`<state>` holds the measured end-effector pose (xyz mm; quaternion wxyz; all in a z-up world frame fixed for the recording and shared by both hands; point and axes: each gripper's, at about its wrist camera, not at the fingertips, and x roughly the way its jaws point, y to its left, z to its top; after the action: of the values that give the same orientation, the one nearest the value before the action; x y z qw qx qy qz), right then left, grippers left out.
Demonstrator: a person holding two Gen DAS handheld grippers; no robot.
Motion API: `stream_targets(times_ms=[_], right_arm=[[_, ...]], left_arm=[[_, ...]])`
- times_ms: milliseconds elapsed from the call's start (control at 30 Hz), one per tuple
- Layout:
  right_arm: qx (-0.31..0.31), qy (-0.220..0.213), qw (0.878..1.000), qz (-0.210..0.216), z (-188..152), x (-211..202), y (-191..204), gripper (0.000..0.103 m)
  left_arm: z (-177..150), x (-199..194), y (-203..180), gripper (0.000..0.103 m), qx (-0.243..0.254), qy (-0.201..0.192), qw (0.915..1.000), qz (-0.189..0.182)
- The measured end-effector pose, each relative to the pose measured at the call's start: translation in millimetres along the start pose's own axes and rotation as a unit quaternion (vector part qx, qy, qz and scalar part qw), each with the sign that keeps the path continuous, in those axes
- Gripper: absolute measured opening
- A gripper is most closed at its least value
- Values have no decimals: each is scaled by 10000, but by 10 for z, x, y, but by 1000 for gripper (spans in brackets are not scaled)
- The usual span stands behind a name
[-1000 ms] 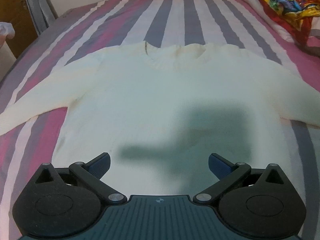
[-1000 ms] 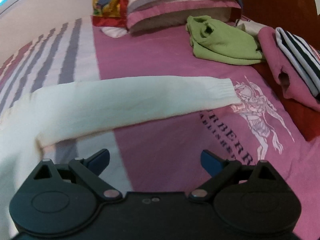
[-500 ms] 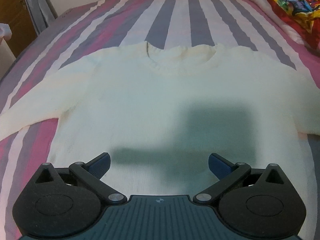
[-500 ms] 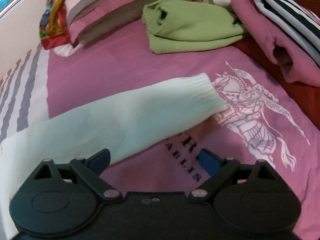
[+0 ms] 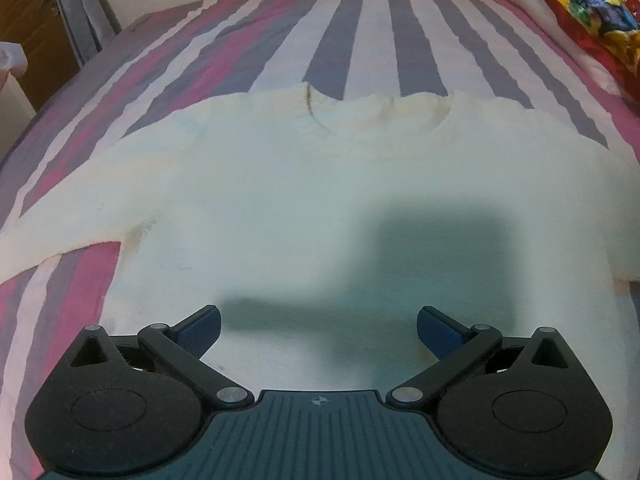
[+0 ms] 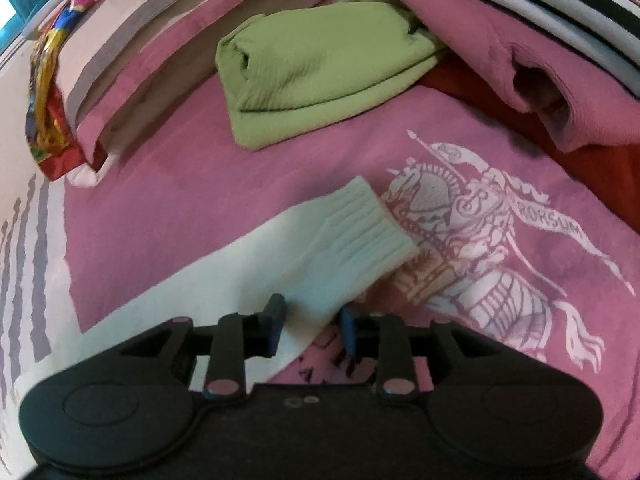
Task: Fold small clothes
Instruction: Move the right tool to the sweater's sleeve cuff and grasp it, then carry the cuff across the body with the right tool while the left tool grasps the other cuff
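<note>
A white sweater (image 5: pixel 304 208) is spread flat, front up, on a striped bedspread (image 5: pixel 352 32), with its collar (image 5: pixel 376 116) turned away from the left gripper (image 5: pixel 319 330). The left gripper is held above the lower body of the sweater with its jaws spread wide; nothing is gripped between the blue pads (image 5: pixel 200 330), and its shadow is cast on the fabric just ahead. One sleeve is seen running off to the left edge of this view, the other off to the right. A coloured foil-like cushion (image 5: pixel 588 4) is seen at the far right corner.

In the right wrist view, the sleeve (image 6: pixel 248 280) is laid across the pink part of the bedspread (image 6: pixel 200 184), its ribbed cuff (image 6: pixel 372 228) resting at the edge of a printed knight emblem (image 6: pixel 488 240). The right gripper (image 6: pixel 310 328) is lowered onto the sleeve just behind the cuff, with its jaws drawn close together on either side of the sleeve's edge; whether the fabric is actually pinched cannot be told, since a narrow gap is visible between the pads (image 6: pixel 276 320).

Beyond the cuff, well apart from it, a folded green garment (image 6: pixel 320 68) is seen beside a pink one (image 6: pixel 520 52) with a striped piece (image 6: pixel 568 4) on top. A pillow (image 6: pixel 132 56) lies to the far left.
</note>
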<state>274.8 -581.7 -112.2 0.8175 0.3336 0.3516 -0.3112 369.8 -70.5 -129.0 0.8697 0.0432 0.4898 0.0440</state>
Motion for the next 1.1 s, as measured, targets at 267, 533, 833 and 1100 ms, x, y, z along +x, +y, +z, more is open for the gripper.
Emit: stream_targets(times_ms=[267, 533, 833, 1100], right_arm=[[-672, -634, 9951, 341, -93, -246, 334, 4], [-1838, -623, 9659, 1712, -705, -643, 1497, 4], [-3073, 643, 8922, 3246, -2263, -843, 3029, 4], [-3469, 1408, 8641, 3366, -2864, -884, 3073, 36]], left_arm=[[41, 25, 195, 103, -142, -69, 9998, -111], [63, 36, 486, 103, -93, -4, 9987, -503], [39, 18, 1284, 103, -733, -96, 9954, -613], [26, 122, 1365, 103, -1066, 70, 9858, -1297]])
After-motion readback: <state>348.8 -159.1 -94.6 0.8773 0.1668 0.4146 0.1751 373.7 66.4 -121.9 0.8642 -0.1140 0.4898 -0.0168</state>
